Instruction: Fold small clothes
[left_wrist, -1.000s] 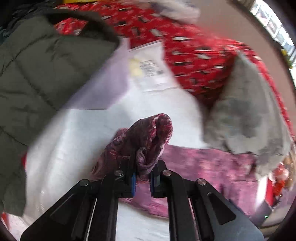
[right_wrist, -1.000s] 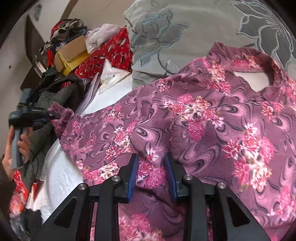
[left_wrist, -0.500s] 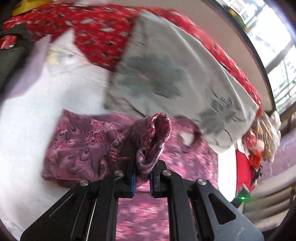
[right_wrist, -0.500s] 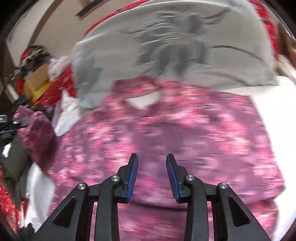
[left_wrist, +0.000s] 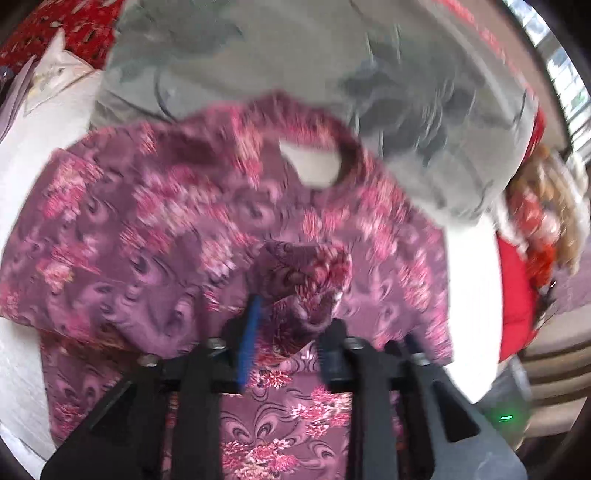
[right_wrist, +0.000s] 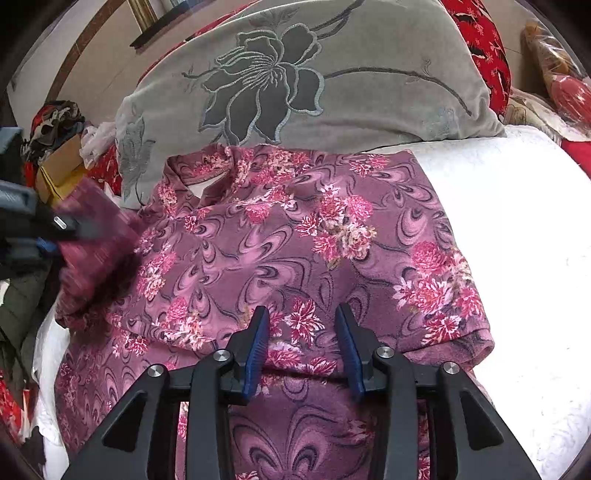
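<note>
The floral garment (right_wrist: 295, 251) lies on the bed just below the grey pillow (right_wrist: 314, 74). The left claw (left_wrist: 290, 343) is opening, its sleeve cuff (left_wrist: 306, 280) still between the jaws: drop it flat across the chest. The right claw (right_wrist: 303, 347), opening and empty, should smooth the fold.

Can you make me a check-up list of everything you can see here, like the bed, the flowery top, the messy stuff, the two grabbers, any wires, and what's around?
Surface: white bed cover, bare beside the garment.
Job's things: purple flowered top lying spread on the cover, neck hole toward the pillow; one sleeve folded over its front, sleeve cuff between the left gripper's fingers.
Clutter: grey flower pillow behind the top; cardboard box and dark green jacket at the left.
Grippers: left gripper jaws opening, letting the cuff go; right gripper jaws opening, empty, over the top.
Cables: nothing seen.
Surroundings: red patterned bedding, window.
</note>
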